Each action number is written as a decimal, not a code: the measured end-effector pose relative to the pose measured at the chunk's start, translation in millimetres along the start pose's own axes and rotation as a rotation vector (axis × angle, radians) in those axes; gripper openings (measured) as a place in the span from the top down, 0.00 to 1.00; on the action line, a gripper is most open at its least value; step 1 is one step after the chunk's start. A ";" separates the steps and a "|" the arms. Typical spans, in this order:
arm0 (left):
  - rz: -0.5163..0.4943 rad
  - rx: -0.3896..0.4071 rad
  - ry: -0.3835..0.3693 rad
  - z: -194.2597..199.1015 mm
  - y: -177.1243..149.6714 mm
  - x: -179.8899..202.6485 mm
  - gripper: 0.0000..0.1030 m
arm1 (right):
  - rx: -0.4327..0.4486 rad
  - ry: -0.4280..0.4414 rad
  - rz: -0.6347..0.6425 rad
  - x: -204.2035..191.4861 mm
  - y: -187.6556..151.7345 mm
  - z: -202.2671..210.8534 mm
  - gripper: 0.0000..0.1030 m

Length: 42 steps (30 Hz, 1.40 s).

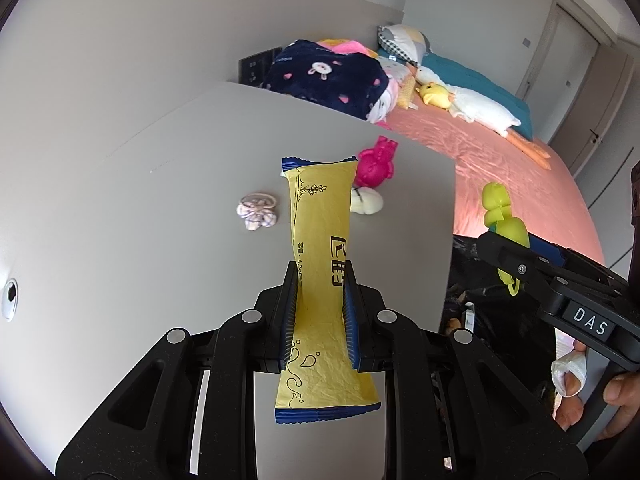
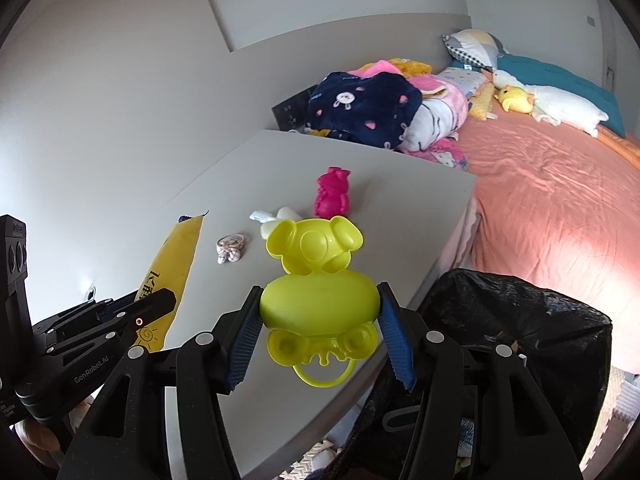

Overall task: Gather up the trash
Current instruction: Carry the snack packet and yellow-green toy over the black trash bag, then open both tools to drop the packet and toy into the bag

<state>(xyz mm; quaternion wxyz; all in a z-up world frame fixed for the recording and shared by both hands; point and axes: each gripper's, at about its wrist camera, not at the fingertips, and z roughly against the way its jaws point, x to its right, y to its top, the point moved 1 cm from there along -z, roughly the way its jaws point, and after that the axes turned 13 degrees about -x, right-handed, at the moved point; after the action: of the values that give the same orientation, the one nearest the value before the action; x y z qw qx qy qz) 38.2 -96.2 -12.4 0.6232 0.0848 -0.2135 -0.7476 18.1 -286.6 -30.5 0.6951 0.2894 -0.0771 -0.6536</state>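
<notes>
I have both tongs loaded above the grey table (image 1: 120, 208): my left gripper (image 1: 320, 304) clamps the yellow crinkled snack wrapper (image 1: 320, 216), my right gripper (image 2: 319, 312) pinches the lime-green plastic toy (image 2: 318, 300). Next, I judge, carry both right over the black bin bag (image 2: 520, 320) and release.

Left gripper (image 1: 319, 280): matte black plastic linkage arms, round silver pivot pins at the joints, 4 of them in a row in its own view. Fingers (image 1: 289, 320) lined with blue ribbed pads. White "GenRobot.AI" lettering on its body, seen from the right wrist view.

Right gripper (image 2: 319, 312): same black linkage build, silver pins, blue ribbed pads. 1 small screw near the finger tip; grey tag printed "DAS". Hand (image 1: 588, 384): a finger wrapped in white bandage.
</notes>
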 end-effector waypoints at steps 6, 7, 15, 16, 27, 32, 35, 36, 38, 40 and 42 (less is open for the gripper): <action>-0.042 0.002 -0.011 -2.3 5.1 22.7 0.81 | 0.023 -0.016 -0.042 24.7 -4.7 13.5 0.44; -0.052 0.002 -0.015 -3.3 6.1 27.9 0.81 | 0.028 -0.020 -0.049 29.0 -6.2 16.2 0.44; -0.112 0.001 -0.041 -8.2 12.1 58.7 0.80 | 0.058 -0.054 -0.104 59.5 -14.2 33.7 0.44; -0.120 0.001 -0.043 -8.8 12.5 62.6 0.80 | 0.060 -0.057 -0.109 62.2 -15.1 35.4 0.44; -0.204 -0.001 -0.076 -11.3 13.7 100.8 0.81 | 0.098 -0.101 -0.182 96.4 -28.2 56.8 0.44; -0.253 -0.004 -0.092 -12.5 14.5 121.6 0.80 | 0.115 -0.119 -0.221 113.6 -33.5 65.5 0.44; -0.286 -0.012 -0.104 -15.0 14.1 135.3 0.80 | 0.124 -0.132 -0.246 124.4 -39.2 71.6 0.44; -0.295 -0.015 -0.109 -16.5 14.8 138.6 0.80 | 0.126 -0.139 -0.258 129.3 -41.1 73.9 0.44; -0.316 -0.022 -0.123 -18.4 14.6 147.5 0.80 | 0.129 -0.146 -0.272 134.6 -44.2 77.0 0.44; -0.338 -0.027 -0.132 -19.6 14.0 156.1 0.80 | 0.133 -0.158 -0.290 141.8 -47.2 80.6 0.44; -0.360 -0.029 -0.140 -19.7 13.2 164.5 0.80 | 0.137 -0.167 -0.307 148.4 -50.5 84.0 0.44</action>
<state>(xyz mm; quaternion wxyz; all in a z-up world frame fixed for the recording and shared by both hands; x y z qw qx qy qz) 23.4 -261.3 -1.5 0.4645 0.0603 -0.2267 -0.8540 -46.4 -452.3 -27.3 0.5570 0.2889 -0.1337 -0.7670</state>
